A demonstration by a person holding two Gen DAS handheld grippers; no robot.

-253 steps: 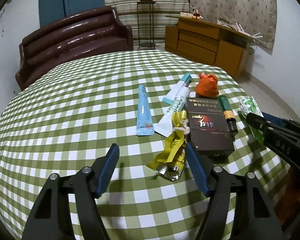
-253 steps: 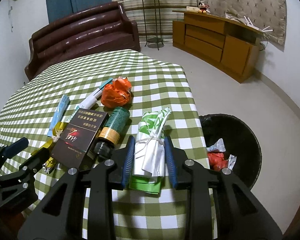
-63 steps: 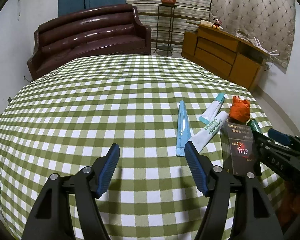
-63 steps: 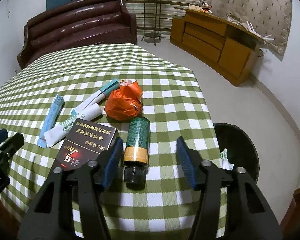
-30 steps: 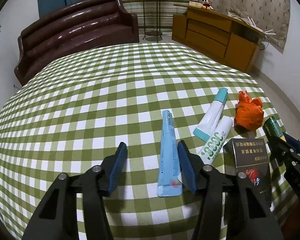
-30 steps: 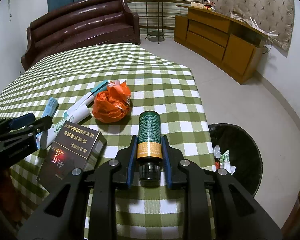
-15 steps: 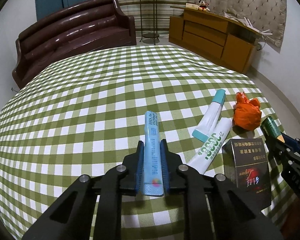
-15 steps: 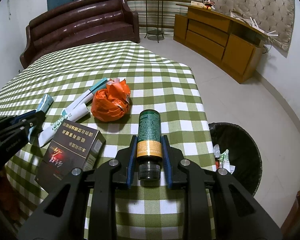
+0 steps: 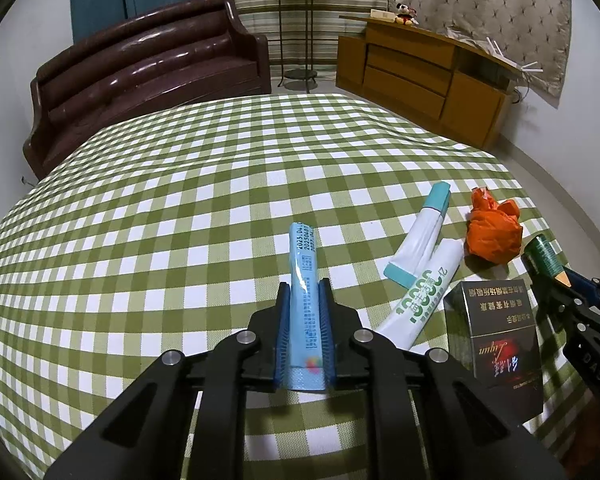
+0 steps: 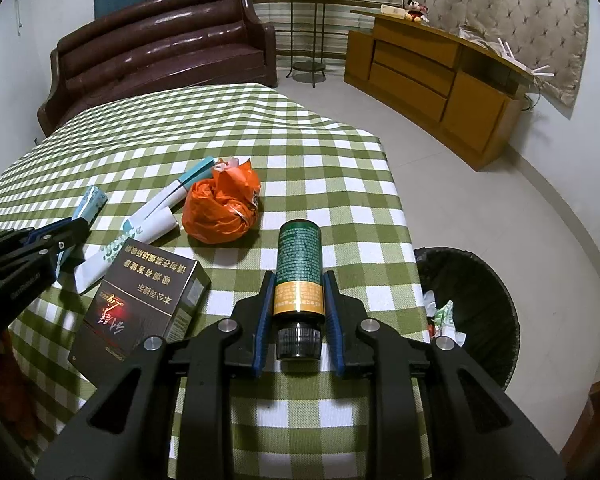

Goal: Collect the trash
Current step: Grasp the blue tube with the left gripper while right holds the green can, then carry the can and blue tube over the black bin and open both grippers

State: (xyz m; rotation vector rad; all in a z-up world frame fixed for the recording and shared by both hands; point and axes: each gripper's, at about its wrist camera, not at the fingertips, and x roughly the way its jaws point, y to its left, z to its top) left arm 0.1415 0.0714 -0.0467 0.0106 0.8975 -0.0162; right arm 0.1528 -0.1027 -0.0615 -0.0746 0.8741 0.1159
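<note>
We clamp the left gripper (image 9: 303, 334) on a blue tube (image 9: 305, 300) and the right gripper (image 10: 298, 320) on a green bottle (image 10: 299, 270) above the table (image 10: 340, 184); the smooth bottle may slip before reaching the bin (image 10: 480, 304)

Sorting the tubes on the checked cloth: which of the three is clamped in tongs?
The light blue tube, gripped by the left tongs. The teal-capped tube and the green-lettered white tube lie free beside it.

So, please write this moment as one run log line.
left tongs: shut on blue tube | right tongs: shut on green bottle | trash bin: beside table, not reached
</note>
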